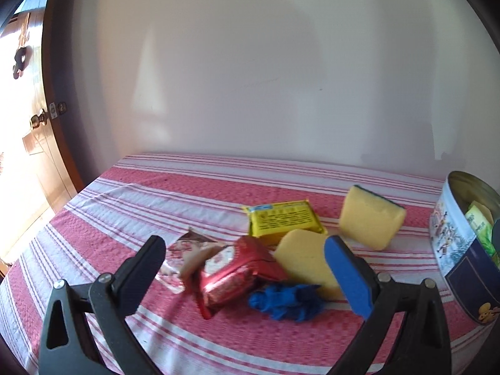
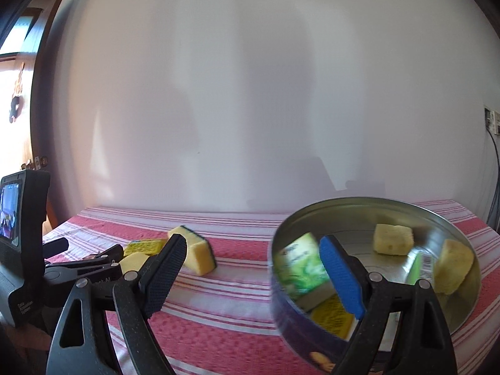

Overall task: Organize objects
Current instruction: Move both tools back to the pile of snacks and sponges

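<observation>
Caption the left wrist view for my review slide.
Open left gripper above red foil packet, crumpled blue glove, yellow sponges on striped cloth.

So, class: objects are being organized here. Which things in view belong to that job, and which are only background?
Job:
round tin
sponge
second sponge
yellow packet
red packet
blue glove

Background:
striped cloth
door
wall

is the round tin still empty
No, in the right wrist view the round tin already holds yellow sponge pieces, a green packet and a yellow packet.
</observation>
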